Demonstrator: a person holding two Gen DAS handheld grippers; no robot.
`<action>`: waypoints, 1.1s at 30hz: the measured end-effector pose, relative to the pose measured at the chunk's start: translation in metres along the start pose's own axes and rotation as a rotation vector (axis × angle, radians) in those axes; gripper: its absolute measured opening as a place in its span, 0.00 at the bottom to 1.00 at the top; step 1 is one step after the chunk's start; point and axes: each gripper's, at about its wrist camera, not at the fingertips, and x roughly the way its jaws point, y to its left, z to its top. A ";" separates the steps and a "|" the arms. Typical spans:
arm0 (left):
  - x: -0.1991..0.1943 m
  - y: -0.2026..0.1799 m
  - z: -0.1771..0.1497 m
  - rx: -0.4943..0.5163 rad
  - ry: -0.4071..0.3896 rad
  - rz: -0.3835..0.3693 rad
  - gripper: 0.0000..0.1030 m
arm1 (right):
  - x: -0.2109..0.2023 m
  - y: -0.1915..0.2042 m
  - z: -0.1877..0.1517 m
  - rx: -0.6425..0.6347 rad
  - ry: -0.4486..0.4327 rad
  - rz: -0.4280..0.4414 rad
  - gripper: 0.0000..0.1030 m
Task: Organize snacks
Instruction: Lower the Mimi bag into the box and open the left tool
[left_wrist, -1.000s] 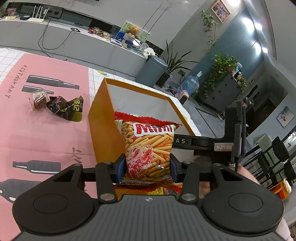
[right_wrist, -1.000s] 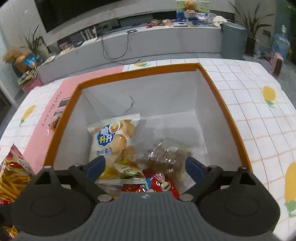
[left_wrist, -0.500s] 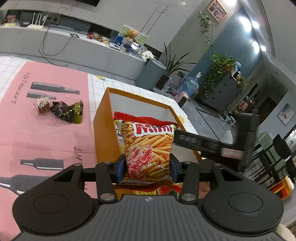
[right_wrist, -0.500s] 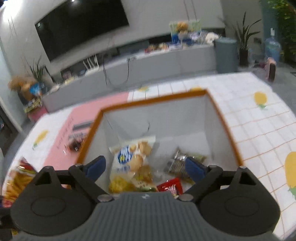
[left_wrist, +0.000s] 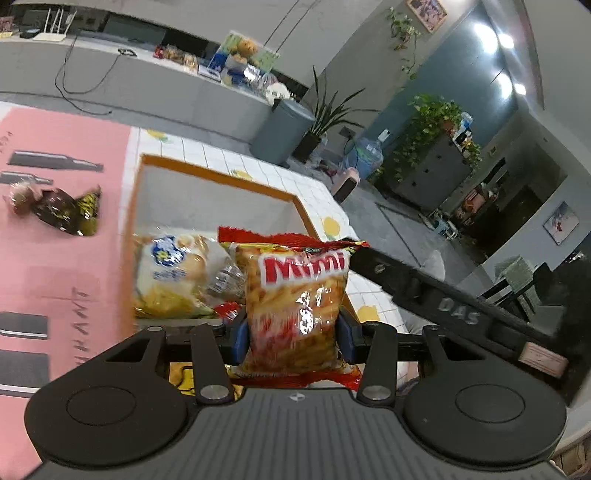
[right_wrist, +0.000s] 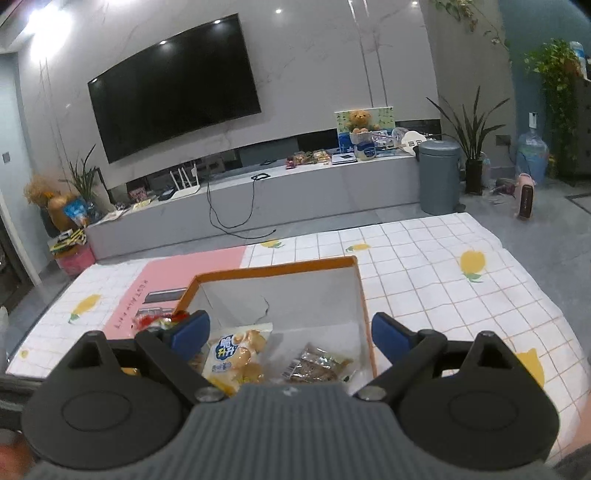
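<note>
My left gripper (left_wrist: 293, 334) is shut on a red and yellow Mimi shrimp-stick bag (left_wrist: 295, 302) and holds it over the near edge of the orange box (left_wrist: 218, 177). Inside the box lie a white and blue chip bag (left_wrist: 170, 273) and other packets. My right gripper (right_wrist: 290, 332) is open and empty, raised above the same orange box (right_wrist: 273, 271), where the chip bag (right_wrist: 236, 354) and a brown packet (right_wrist: 314, 365) show. A dark wrapper (left_wrist: 66, 210) and a small round snack (left_wrist: 18, 195) lie on the pink mat.
The box stands on a table with a white lemon-print cloth (right_wrist: 443, 266) and a pink mat (left_wrist: 55, 155). The right gripper's black body (left_wrist: 443, 299) crosses the left wrist view at right. A TV wall, a low counter and plants lie beyond the table.
My left gripper has carried the Mimi bag forward over the box, and the box contents now show. My right gripper has risen and tilted up away from the box.
</note>
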 end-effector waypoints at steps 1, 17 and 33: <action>0.006 0.000 -0.001 -0.003 0.001 0.004 0.50 | 0.000 -0.002 0.000 0.000 -0.002 -0.009 0.89; 0.081 -0.010 -0.012 -0.038 0.085 0.068 0.50 | -0.006 -0.008 0.000 -0.001 0.016 0.028 0.89; 0.072 -0.027 -0.025 0.004 0.109 0.163 0.89 | 0.012 0.006 -0.007 -0.018 0.059 0.008 0.88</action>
